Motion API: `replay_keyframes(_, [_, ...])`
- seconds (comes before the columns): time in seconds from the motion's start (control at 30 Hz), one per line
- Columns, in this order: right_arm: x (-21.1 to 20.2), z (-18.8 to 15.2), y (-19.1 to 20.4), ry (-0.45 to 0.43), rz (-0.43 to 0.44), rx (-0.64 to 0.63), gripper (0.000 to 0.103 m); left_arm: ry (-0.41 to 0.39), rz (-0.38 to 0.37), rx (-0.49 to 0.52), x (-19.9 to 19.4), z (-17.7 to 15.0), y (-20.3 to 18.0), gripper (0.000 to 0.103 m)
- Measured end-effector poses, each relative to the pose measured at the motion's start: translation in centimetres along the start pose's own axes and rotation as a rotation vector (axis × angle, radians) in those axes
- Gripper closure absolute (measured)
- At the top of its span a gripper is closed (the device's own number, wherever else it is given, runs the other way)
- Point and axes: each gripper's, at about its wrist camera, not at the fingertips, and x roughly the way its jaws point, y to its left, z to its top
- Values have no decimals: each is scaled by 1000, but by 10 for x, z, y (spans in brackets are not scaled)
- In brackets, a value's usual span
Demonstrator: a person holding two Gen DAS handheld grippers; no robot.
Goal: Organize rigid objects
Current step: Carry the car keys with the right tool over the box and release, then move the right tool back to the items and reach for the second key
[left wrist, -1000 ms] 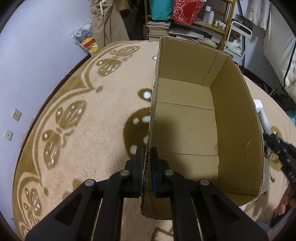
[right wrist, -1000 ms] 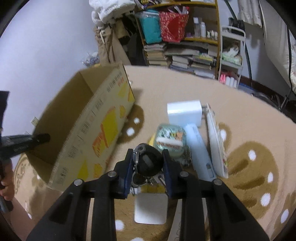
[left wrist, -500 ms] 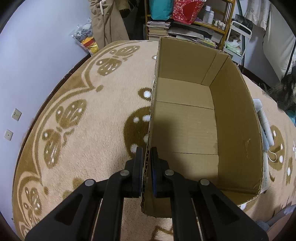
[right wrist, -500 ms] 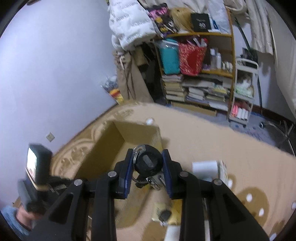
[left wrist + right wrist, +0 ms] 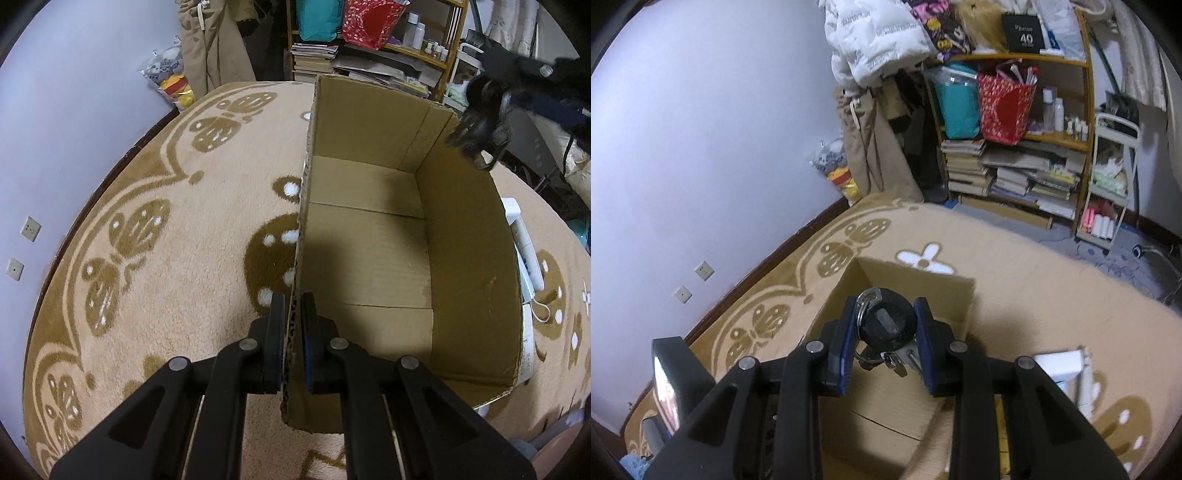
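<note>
An open cardboard box [image 5: 373, 236] sits on the carpet with nothing inside it. My left gripper [image 5: 292, 339] is shut on the box's near left wall. My right gripper [image 5: 886, 332] is shut on a round black key fob [image 5: 886, 325] with a key ring and keys hanging below. It holds the fob in the air above the box [image 5: 908, 280]. In the left wrist view the right gripper [image 5: 480, 129] and the dangling keys show at the upper right, over the box's far right corner.
Loose white items [image 5: 524, 240] lie on the carpet right of the box, including a white box [image 5: 1060, 363]. A bookshelf [image 5: 1015, 155] with books and bags stands at the far wall. A white cart [image 5: 1108, 184] stands beside it.
My right gripper has lifted the key fob from the pile on the carpet and carried it up and left over the box. My left gripper has stayed clamped on the box wall.
</note>
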Motion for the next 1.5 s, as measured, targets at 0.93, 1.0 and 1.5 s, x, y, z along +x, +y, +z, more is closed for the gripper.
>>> replay_keyframes(0.93, [1, -31, 2, 92, -69, -69, 36, 18, -17, -13, 5, -1, 3, 95])
replay_keyframes(1.0, [-6, -28, 1, 79, -86, -80, 30, 13, -15, -11, 4, -2, 3, 96])
replay_keyframes(1.5, [-25, -47, -33, 146, -154, -93, 15, 19, -17, -4, 1, -2, 4, 96])
